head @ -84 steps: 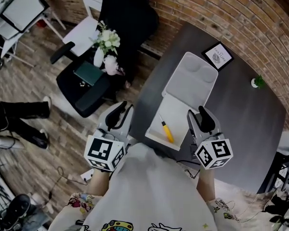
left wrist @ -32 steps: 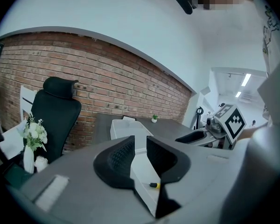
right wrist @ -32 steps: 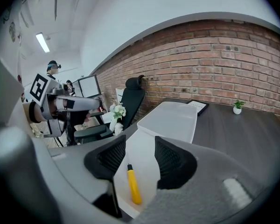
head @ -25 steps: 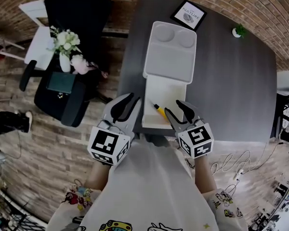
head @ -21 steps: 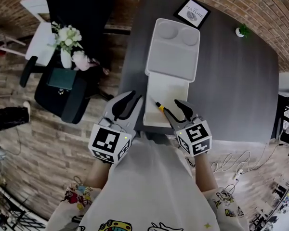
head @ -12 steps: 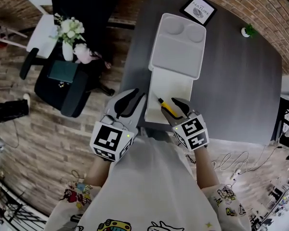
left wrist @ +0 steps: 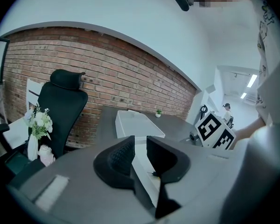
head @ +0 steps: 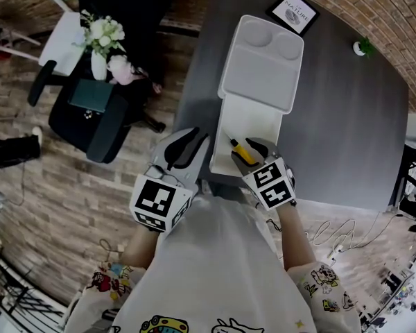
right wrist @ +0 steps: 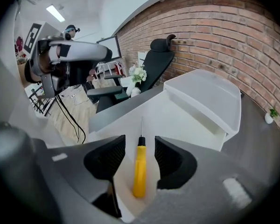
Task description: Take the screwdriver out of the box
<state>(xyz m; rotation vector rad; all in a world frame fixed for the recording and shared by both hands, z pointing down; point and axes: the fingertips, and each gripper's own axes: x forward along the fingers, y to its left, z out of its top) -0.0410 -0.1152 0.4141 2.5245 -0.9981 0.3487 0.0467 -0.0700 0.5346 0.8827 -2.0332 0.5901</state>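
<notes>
Right gripper (right wrist: 139, 157) is spread open and straddling the screwdriver (right wrist: 139, 169): one jaw on each side of the yellow handle, with a gap on both sides, so nothing is gripped yet. The screwdriver lies flat on the floor of the open white box (head: 225, 134), near its near end, with the thin shaft pointing away from the gripper toward the hinged-back lid (head: 263, 68). Left gripper (left wrist: 140, 155) hovers just beside the box's left edge, its jaws slightly parted and empty. The step in hand looks like the pinch. My take: keep the handle centred between the jaws, drop until the pads sit at handle mid-height without pressing into the box floor, then close squarely on the yellow part rather than the shaft. The handle is round and likely slick, so an off-centre squeeze could roll it or flick it sideways. Lift straight up to clear the low box wall before moving out over the table (head: 347, 116). The box looks light, so the left gripper could steady it if it drags.
</notes>
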